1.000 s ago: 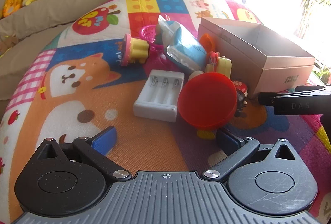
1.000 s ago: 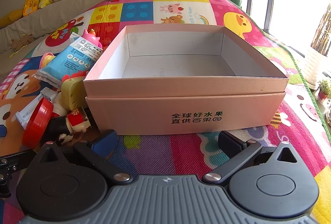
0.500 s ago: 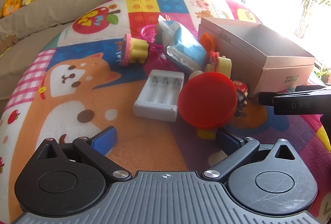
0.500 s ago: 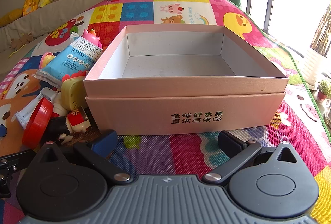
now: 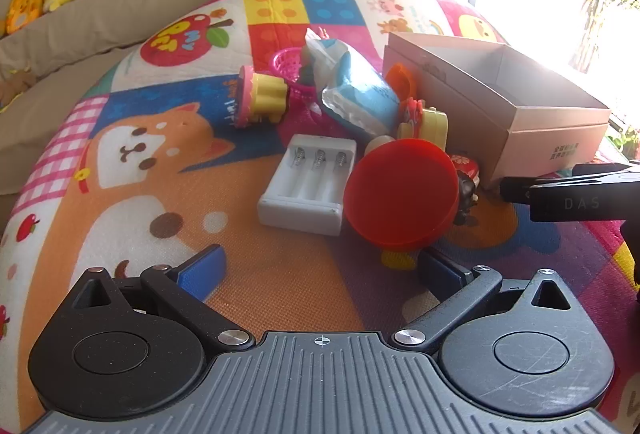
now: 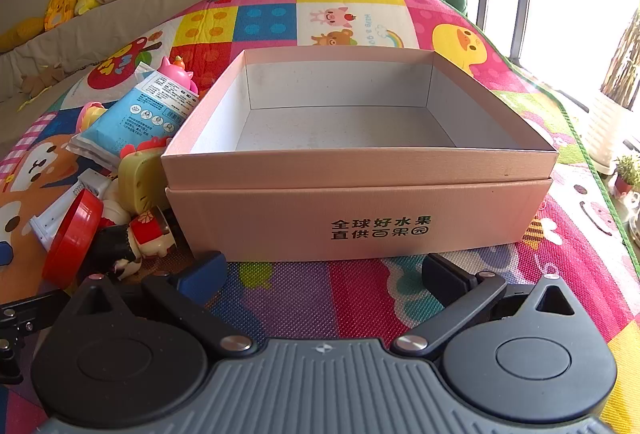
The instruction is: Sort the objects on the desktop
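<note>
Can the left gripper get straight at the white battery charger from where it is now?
Probably yes. The left gripper is open and empty, and the white battery charger lies ahead with only bare mat between. The red lid leans against its right side, which may crowd that finger.

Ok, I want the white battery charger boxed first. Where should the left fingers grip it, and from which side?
Grip the white battery charger across its two long side walls, coming from above with the left gripper, which is open and nearest. It lies flat, slots up, so those walls are parallel, but the red lid leans at its right wall, so that finger has little room.
</note>
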The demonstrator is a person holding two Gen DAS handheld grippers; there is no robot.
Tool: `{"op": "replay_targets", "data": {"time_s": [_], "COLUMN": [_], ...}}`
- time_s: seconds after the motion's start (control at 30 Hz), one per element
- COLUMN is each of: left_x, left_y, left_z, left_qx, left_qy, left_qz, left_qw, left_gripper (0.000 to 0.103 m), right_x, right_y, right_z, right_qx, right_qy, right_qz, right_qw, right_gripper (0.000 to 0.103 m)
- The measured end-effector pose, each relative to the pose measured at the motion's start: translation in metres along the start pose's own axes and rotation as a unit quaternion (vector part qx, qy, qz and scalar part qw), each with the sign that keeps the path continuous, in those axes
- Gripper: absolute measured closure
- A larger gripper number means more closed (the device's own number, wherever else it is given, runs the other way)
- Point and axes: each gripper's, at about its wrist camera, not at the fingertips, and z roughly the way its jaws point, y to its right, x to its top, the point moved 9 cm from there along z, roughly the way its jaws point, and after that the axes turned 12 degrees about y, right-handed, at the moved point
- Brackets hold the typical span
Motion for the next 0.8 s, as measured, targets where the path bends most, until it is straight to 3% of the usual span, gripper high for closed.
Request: {"op": "replay_targets", "data": {"time_s": [0.8], "left_x": [0.0005], "left_y": [-0.0031], "left_z": [0.0023], "left_qx": [0.001], "left_qy": [0.001], "left_qz": [0.002], "left_qw": [1.0], "left_gripper": [0.0], "right_x": [0.0], "right_y": [0.0024], "right_z": [0.0004], "right_qx": [0.001], "right_qy": [0.0], "right_qz": [0.003], "right_qw": [1.0], "right_gripper": [0.0]}}
